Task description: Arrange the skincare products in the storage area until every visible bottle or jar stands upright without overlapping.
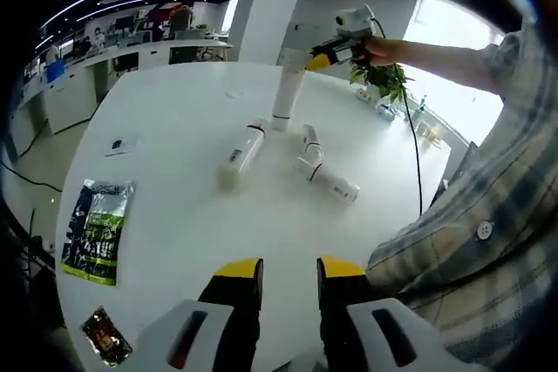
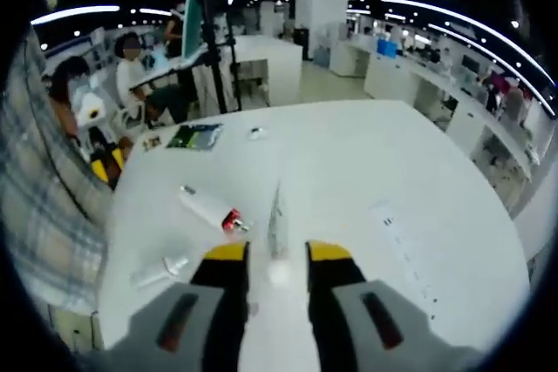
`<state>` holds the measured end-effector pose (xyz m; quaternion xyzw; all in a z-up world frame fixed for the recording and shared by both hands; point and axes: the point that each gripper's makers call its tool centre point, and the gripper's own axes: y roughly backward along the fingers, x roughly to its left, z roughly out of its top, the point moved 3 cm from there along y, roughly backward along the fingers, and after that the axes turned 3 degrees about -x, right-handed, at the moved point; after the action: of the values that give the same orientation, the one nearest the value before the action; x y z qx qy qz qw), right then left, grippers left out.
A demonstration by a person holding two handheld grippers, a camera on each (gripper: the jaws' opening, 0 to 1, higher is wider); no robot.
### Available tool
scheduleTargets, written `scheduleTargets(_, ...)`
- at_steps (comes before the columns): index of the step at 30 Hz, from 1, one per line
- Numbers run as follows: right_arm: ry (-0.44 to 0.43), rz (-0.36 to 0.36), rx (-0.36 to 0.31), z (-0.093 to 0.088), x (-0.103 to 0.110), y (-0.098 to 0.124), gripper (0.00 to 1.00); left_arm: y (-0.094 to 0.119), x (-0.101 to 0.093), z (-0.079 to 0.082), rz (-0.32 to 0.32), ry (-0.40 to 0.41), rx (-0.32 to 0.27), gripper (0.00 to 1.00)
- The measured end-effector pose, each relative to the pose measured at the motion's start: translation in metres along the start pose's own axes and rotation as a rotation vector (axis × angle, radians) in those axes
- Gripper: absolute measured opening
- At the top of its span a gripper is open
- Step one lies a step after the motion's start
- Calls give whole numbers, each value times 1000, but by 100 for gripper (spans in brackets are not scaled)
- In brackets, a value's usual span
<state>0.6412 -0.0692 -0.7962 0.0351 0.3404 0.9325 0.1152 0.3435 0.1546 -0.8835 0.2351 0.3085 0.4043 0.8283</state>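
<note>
A tall white bottle [image 1: 287, 96] stands upright at the middle of the round white table [image 1: 174, 119]. My right gripper [image 1: 324, 57], held in a hand, hovers at the bottle's top. In the right gripper view the bottle [image 2: 277, 208] rises between the open jaws, which do not touch it. A white bottle with a cream end [image 1: 241, 153] lies on its side close by. Two small white tubes [image 1: 309, 141] [image 1: 328, 179] also lie flat. A lying bottle with a red cap [image 2: 209, 207] and a small tube [image 2: 162, 272] lie left of the jaws. My left gripper [image 1: 289, 272] is open near the table's edge, holding nothing.
A green packet [image 1: 98, 231], a small dark snack packet [image 1: 105, 337] and a paper card [image 1: 121, 143] lie on the table's left side. A plaid sleeve [image 1: 471, 215] fills the right. A potted plant [image 1: 384, 80] stands beyond the table. A printed label [image 2: 397, 219] lies right of the jaws.
</note>
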Motion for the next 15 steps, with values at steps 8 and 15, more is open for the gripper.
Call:
scheduleTargets(8,108,23,101,7,-3,-2,20,4,-3,-8,9,25,-12,25)
scheduleTargets(15,185,55,170,7,-2,-8,16,7,-6,-13,24,41,-22,25)
